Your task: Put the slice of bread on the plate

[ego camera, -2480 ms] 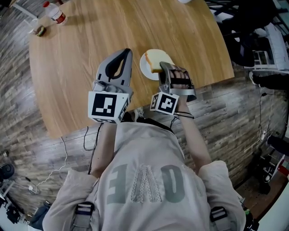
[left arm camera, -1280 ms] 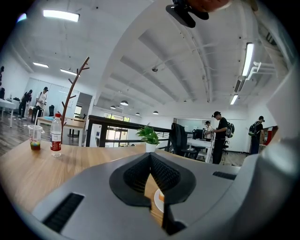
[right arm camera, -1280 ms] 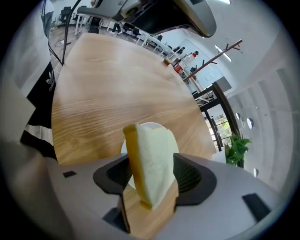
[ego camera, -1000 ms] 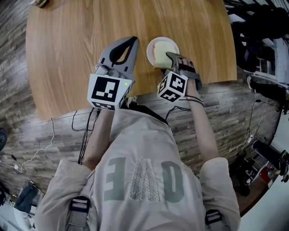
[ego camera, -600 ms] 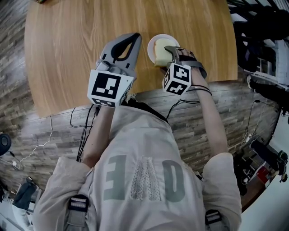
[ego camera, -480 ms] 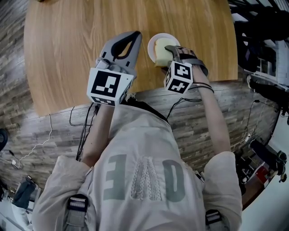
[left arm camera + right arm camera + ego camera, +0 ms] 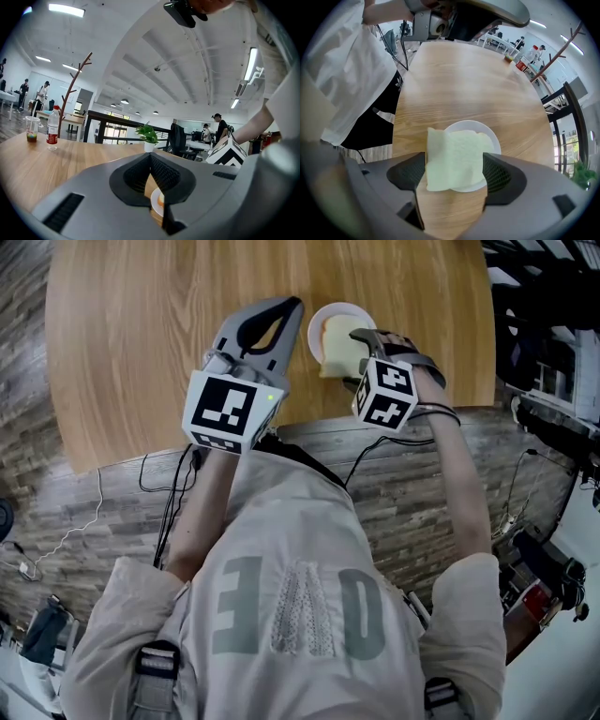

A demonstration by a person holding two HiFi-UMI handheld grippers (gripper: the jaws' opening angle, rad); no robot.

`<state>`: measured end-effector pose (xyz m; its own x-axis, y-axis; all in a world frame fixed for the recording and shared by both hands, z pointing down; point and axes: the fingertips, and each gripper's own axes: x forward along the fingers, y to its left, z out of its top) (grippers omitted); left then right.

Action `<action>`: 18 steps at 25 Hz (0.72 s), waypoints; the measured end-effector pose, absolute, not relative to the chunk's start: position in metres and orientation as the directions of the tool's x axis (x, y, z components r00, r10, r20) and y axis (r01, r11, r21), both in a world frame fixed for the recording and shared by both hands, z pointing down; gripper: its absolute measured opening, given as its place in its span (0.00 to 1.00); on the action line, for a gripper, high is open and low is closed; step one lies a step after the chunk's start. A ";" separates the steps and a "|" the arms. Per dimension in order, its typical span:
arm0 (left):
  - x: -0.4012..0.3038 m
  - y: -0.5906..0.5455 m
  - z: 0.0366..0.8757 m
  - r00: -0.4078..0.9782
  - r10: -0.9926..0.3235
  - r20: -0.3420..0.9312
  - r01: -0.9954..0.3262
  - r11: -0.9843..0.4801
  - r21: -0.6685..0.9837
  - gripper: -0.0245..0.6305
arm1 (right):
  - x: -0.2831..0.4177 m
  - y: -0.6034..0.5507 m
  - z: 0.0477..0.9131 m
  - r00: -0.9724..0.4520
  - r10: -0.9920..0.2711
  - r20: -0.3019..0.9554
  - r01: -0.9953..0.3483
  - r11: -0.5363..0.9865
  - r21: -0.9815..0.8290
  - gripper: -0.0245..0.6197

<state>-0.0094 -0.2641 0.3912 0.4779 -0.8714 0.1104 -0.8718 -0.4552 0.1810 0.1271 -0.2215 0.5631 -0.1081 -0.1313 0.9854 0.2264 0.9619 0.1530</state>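
My right claw (image 7: pixel 454 173) has just opened around the bread (image 7: pixel 457 157), which lies on the plate (image 7: pixel 465 125) overhanging its rim beside one pad, so a crooked lift could drag it off; left claw (image 7: pixel 151 159) closed, empty.

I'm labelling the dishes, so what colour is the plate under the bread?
Plain white, no pattern. The plate shows best in the right gripper view.
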 end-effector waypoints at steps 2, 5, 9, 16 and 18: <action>-0.010 -0.264 0.391 0.480 -0.870 0.108 -0.871 -0.459 0.176 0.05 | 0.122 -0.220 0.554 -0.120 -0.123 0.985 0.242 0.959 0.149 0.59; -0.011 -0.263 0.386 0.486 -0.869 0.097 -0.869 -0.468 0.163 0.05 | 0.113 -0.221 0.534 -0.145 -0.127 0.981 0.262 0.951 0.162 0.59; -0.008 -0.267 0.368 0.505 -0.861 0.059 -0.860 -0.496 0.121 0.05 | 0.096 -0.237 0.488 -0.255 -0.196 0.947 0.197 0.948 0.249 0.59; 0.008 -0.273 0.312 0.539 -0.842 -0.009 -0.842 -0.539 0.003 0.05 | 0.070 -0.272 0.364 -0.583 -0.488 0.650 -0.174 0.856 0.487 0.59; 0.015 -0.268 0.296 0.551 -0.834 -0.024 -0.834 -0.550 -0.047 0.05 | 0.068 -0.272 0.325 -0.690 -0.522 0.501 -0.338 0.845 0.415 0.58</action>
